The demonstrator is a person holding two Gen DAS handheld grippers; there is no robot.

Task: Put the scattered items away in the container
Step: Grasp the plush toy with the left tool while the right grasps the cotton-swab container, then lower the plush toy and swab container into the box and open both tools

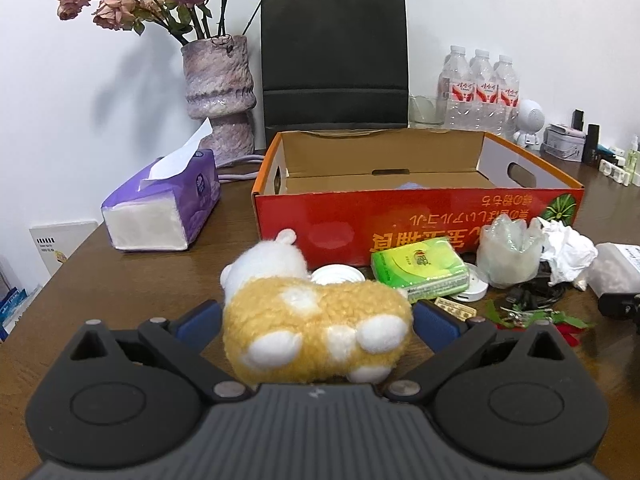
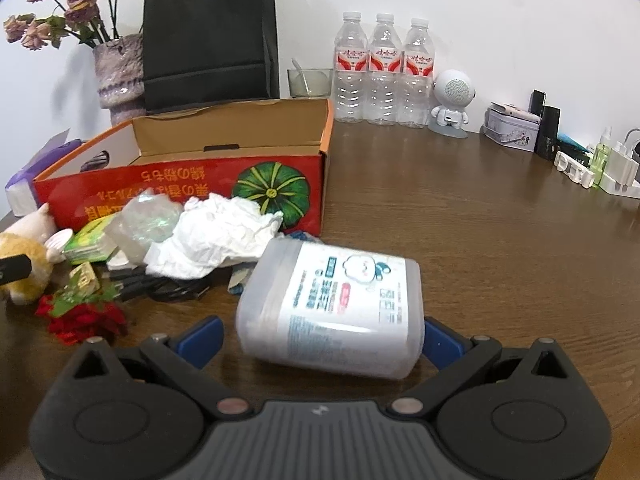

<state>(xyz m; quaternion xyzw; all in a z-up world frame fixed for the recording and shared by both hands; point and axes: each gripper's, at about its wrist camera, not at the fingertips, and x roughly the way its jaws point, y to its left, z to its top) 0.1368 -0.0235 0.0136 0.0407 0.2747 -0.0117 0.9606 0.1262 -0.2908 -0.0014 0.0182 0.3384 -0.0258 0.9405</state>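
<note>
The red cardboard box (image 1: 420, 216) stands open at the table's middle; it also shows in the right wrist view (image 2: 192, 192). My left gripper (image 1: 316, 320) is shut on a yellow-and-white plush toy (image 1: 316, 320), held just in front of the box. My right gripper (image 2: 320, 332) is shut on a clear plastic jar with a white label (image 2: 336, 304), low over the table. In front of the box lie a green tissue pack (image 1: 420, 272), crumpled white paper (image 2: 216, 236), a clear plastic wrap (image 1: 508, 252), black cables (image 2: 168, 284) and a red flower (image 2: 84, 320).
A purple tissue box (image 1: 160, 204) lies left of the red box. A vase (image 1: 220, 92), a black paper bag (image 1: 334, 60) and three water bottles (image 2: 384, 72) stand along the back wall. A white speaker figure (image 2: 452, 100) and small items sit at the far right.
</note>
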